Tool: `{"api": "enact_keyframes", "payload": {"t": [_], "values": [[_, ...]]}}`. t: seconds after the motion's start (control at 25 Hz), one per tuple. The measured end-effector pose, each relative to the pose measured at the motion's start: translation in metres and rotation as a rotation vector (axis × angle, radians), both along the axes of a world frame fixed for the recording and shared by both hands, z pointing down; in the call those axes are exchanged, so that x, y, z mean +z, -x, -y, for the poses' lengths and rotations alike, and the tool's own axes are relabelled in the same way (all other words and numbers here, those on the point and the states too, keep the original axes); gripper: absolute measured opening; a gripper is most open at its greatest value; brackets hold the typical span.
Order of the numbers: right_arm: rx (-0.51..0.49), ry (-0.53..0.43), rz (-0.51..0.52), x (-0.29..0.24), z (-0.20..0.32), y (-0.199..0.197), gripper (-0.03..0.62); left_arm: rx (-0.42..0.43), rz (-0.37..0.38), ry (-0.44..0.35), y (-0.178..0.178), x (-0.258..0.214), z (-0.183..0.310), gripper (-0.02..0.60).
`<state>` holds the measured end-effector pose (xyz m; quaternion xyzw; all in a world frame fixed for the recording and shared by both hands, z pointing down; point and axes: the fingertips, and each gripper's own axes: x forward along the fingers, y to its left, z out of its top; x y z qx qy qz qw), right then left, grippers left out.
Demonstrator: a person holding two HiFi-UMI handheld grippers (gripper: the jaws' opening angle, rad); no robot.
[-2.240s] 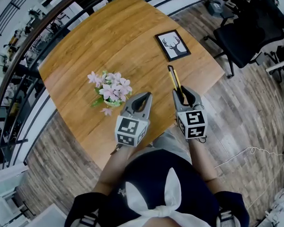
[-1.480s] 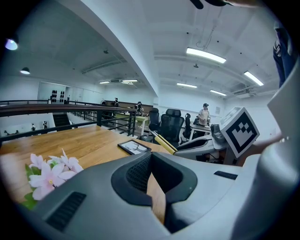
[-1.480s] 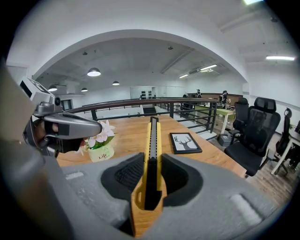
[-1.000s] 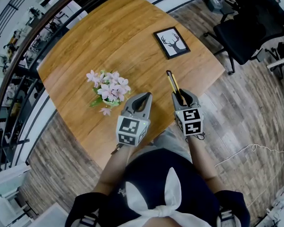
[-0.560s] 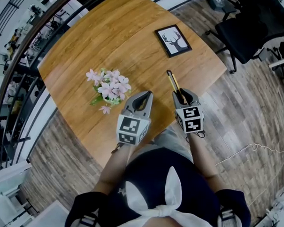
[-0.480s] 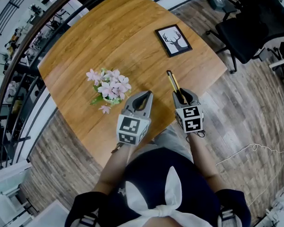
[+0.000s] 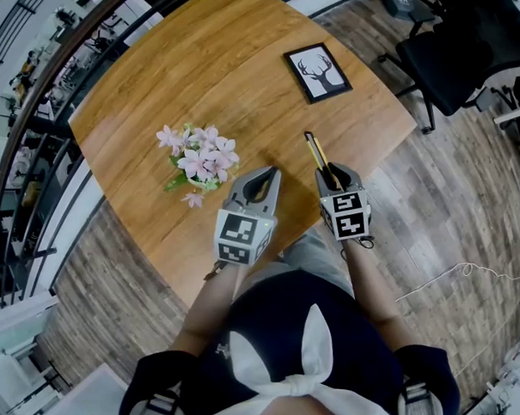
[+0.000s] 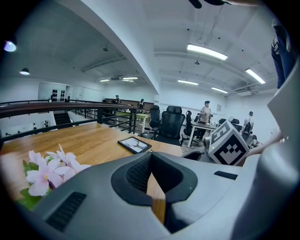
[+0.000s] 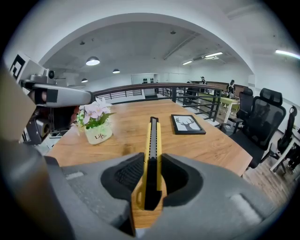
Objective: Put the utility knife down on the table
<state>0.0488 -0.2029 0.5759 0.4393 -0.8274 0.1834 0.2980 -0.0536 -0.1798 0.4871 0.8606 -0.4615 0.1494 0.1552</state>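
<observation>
1. Grey plastic left gripper [image 7: 263,175] hangs over the near edge of the round wooden table [image 7: 206,71], just beside the white pot of pink flowers [image 7: 197,161], on the pot's right in the head view. Its jaws are pressed together at the tips with nothing between them.
2. Farther right of the pot, past the left gripper, the grey right gripper [image 9: 151,164] pinches the yellow-and-black utility knife [image 9: 152,140] by its rear end. The jaws are closed against the handle's two sides.
3. The knife points away from the person over the wood, its tip slanting down towards the table (whether the tip touches the surface cannot be told).
4. Well apart from the pot, towards the table's far right edge, the black-framed picture of a deer [image 7: 317,71] lies flat.
5. Beyond the frame, off the table and farthest from the pot, a black office chair [image 7: 456,60] stands on the plank floor.
</observation>
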Motion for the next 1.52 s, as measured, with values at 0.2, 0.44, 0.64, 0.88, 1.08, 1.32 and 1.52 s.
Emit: {"api": "enact_keyframes", "payload": {"t": [0.2,0.44,0.64,0.88,1.08,1.32,1.52], "values": [[-0.005,0.019,-0.011,0.010,0.000,-0.001,0.112,-0.004,0.005,0.006,0.000,0.001,-0.001,0.015],[-0.015,0.037,-0.016,0.020,-0.002,-0.001,0.112,-0.006,0.014,0.015,0.000,0.004,-0.004,0.015],[-0.020,0.052,-0.024,0.029,-0.005,0.000,0.112,-0.004,0.021,0.024,0.001,0.007,-0.007,0.015],[-0.026,0.065,-0.037,0.038,-0.005,0.002,0.112,-0.002,0.024,0.029,0.002,0.009,-0.006,0.015],[-0.032,0.082,-0.050,0.048,-0.005,0.003,0.112,0.000,0.023,0.035,0.004,0.012,-0.005,0.015],[-0.042,0.102,-0.065,0.059,-0.003,0.004,0.112,0.005,0.014,0.043,0.002,0.013,-0.001,0.015],[-0.048,0.122,-0.078,0.068,-0.003,0.004,0.112,0.005,0.011,0.050,0.003,0.017,0.001,0.015]]}}
